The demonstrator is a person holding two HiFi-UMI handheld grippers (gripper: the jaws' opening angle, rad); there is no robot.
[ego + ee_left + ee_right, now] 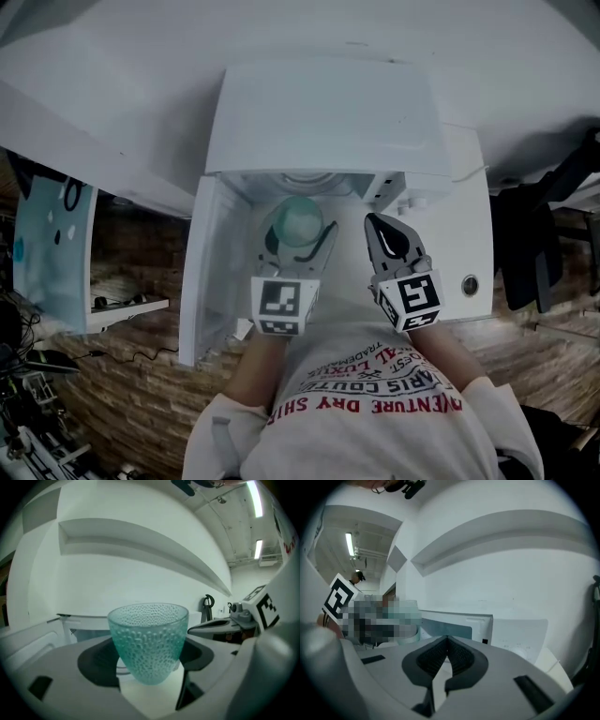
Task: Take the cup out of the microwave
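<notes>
Between the jaws of the left tongs (149,659) stood the cup (148,634), upright, with both pads pressed to its dimpled sides. Just to their right, the right tongs (446,660) were shut and empty. Beyond the left tips lay the microwave (319,112), its door (211,272) swung left. The cup sat at its mouth, so a straight pull toward the person looked enough.

Dimpled translucent glass cup (147,641); smooth white microwave (323,117)
</notes>
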